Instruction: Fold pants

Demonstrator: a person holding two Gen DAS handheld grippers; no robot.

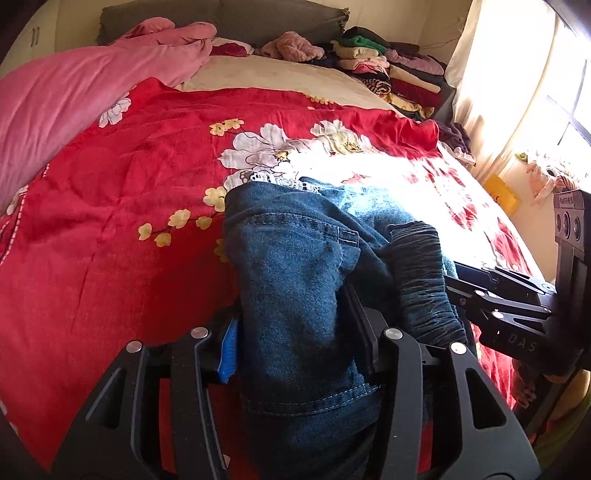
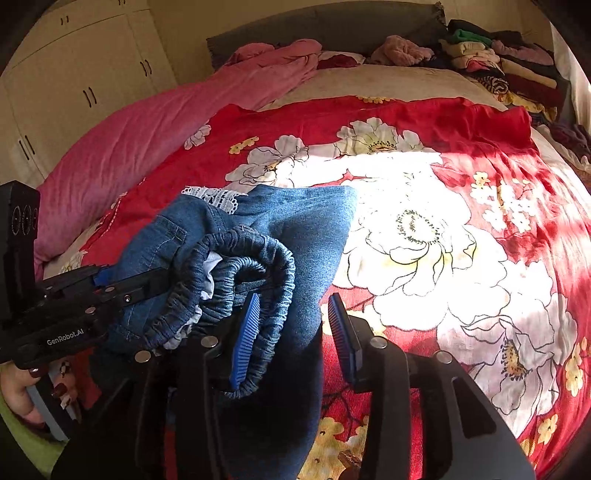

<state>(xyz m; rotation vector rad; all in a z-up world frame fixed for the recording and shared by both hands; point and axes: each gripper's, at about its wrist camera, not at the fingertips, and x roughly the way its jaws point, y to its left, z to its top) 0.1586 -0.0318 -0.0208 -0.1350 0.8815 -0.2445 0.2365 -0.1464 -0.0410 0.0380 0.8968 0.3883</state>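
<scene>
Blue denim pants with an elastic waistband and a white lace trim are bunched above the red floral bedspread. My left gripper is shut on a thick fold of the denim, which fills the gap between its fingers. My right gripper has its jaws apart; the waistband and a denim fold hang between the blue pads without being pinched. The right gripper also shows at the right edge of the left wrist view, reaching into the waistband.
A pink duvet lies along the bed's left. Stacks of folded clothes sit at the far right by the grey headboard. A curtained window is on the right; cream wardrobe doors stand on the left.
</scene>
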